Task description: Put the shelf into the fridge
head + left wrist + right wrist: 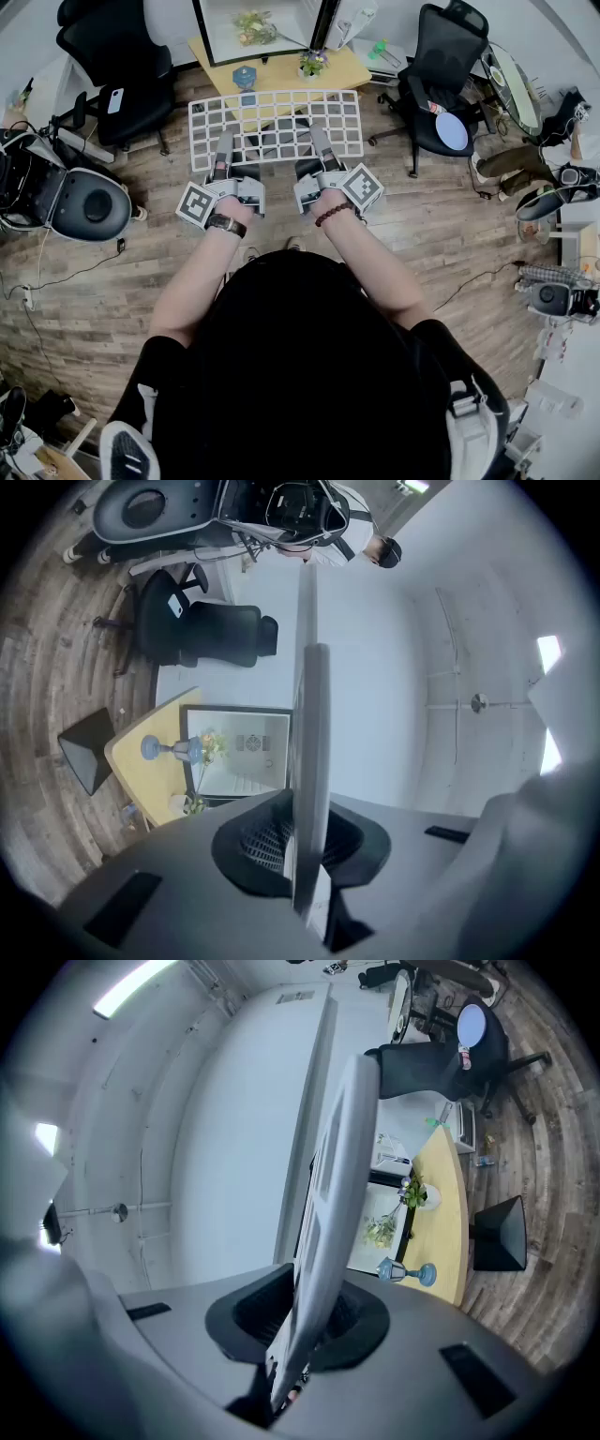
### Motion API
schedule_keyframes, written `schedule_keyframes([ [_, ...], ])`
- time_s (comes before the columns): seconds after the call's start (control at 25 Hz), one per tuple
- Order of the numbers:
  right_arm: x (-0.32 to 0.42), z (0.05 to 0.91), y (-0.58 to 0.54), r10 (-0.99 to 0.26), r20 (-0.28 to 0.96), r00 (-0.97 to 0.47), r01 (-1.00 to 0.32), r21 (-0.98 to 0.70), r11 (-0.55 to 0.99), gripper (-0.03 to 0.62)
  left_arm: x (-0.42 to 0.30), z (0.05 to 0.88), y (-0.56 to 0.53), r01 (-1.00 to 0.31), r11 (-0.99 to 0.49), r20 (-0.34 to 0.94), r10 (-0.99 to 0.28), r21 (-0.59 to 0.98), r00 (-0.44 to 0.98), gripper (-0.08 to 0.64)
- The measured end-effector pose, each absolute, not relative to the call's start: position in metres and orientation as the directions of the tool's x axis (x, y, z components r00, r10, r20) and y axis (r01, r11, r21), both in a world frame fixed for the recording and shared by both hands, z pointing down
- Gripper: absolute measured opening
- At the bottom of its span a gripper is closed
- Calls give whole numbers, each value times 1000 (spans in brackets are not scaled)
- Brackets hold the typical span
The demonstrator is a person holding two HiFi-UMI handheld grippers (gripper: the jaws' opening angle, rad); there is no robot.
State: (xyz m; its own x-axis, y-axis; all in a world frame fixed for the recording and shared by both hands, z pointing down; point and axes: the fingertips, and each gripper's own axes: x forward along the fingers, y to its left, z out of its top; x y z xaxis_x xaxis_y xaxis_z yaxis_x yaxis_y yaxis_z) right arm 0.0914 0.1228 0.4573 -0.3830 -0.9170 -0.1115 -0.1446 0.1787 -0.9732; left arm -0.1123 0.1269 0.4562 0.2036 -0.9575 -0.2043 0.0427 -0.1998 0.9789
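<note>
A white wire grid shelf (277,125) is held level in the air, a little short of the open fridge (258,28). My left gripper (223,150) is shut on the shelf's near edge, left of centre. My right gripper (321,146) is shut on the same edge, right of centre. In the left gripper view the shelf (310,761) runs edge-on between the jaws, with the lit fridge interior (239,752) beyond. In the right gripper view the shelf (328,1232) is also edge-on in the jaws, and the fridge (389,1208) shows past it.
The fridge sits on a yellow low table (281,70) with a blue glass (244,77) and a small plant (311,64) on it. Black office chairs stand to the left (117,70) and right (441,80). A grey seat (89,202) lies on the wooden floor at left.
</note>
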Motion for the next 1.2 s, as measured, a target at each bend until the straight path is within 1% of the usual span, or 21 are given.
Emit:
schedule_keyframes([
  [0.36,88,460,120,-921,-97,-378,-143,-976,162,48,-115,456,123,45,-201,-206,-955,979,213,37],
  [0.56,88,454,120,-921,-118,-371,-131,-975,177,41,-117,453,122,40,-208,-211,-952,977,222,37],
  [0.84,87,458,120,-927,-107,-360,-129,-978,163,38,-118,455,120,46,-203,-208,-952,978,223,37],
  [1.2,77,454,117,-929,-122,-349,-134,-975,178,38,-128,458,113,65,-200,-210,-951,978,226,37],
])
